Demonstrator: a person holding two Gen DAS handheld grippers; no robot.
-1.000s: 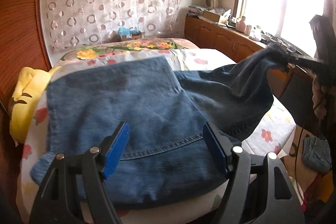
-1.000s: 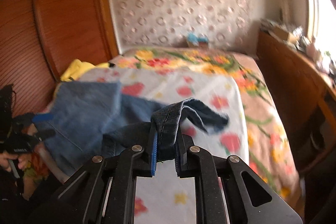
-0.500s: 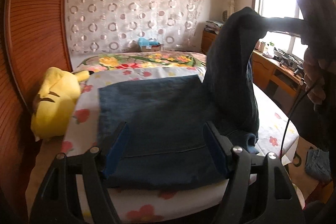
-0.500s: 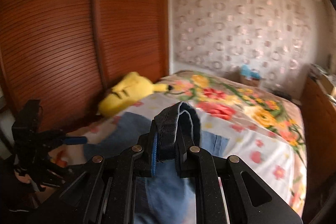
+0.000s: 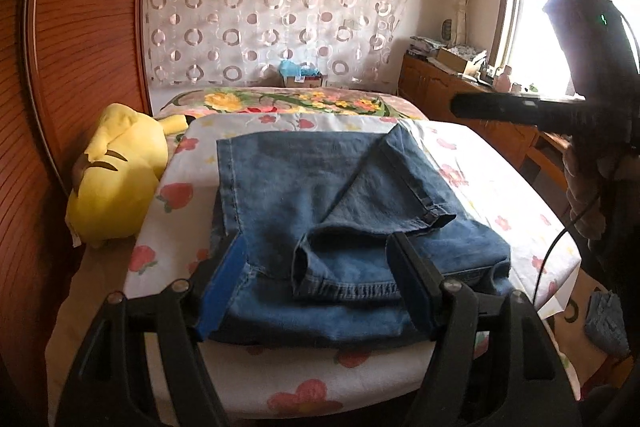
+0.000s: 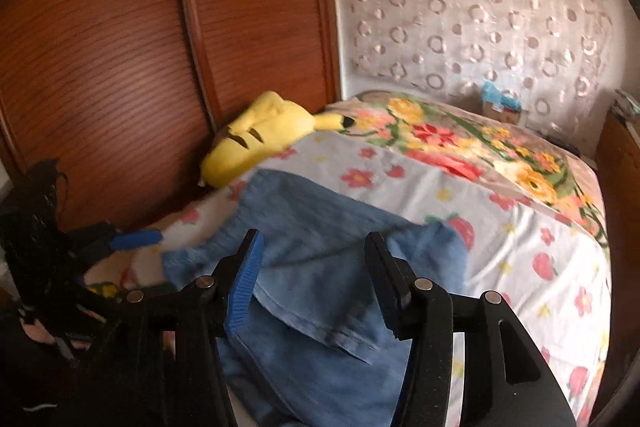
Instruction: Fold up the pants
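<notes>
Pants (image 5: 320, 211): blue denim, lying in a roughly rectangular stack on the flowered sheet (image 5: 492, 179) at the near end of the bed.

Left wrist view: my left gripper (image 5: 320, 287) hovers low over the near edge of the stack, jaws spread wide, nothing between them. One leg lies across the top at a slant, its hem (image 5: 348, 291) bunched and gaping near the front edge, so the fold is down but untidy. My right gripper (image 5: 500, 109) hangs in the air at the right, above the sheet and clear of the cloth (from this side I cannot tell how far it is open). A yellow plush toy (image 5: 116, 187) sits beside the sheet on the left, apart from the denim.

Right wrist view: blurred. The right gripper (image 6: 312, 279) shows both fingers well apart and empty, with denim (image 6: 320, 235) spread beneath and ahead. The left gripper (image 6: 132, 239) is at the far left edge, its blue pad visible.

Judgement: the leg has been laid over and let go; the step in hand is squaring it up. To do it well I would take the slanted leg at its hem, both layers together, and draw it until its edge runs parallel with the stack's side, then press flat. Pinching only the top layer would drag the hem open and leave a ridge.
</notes>
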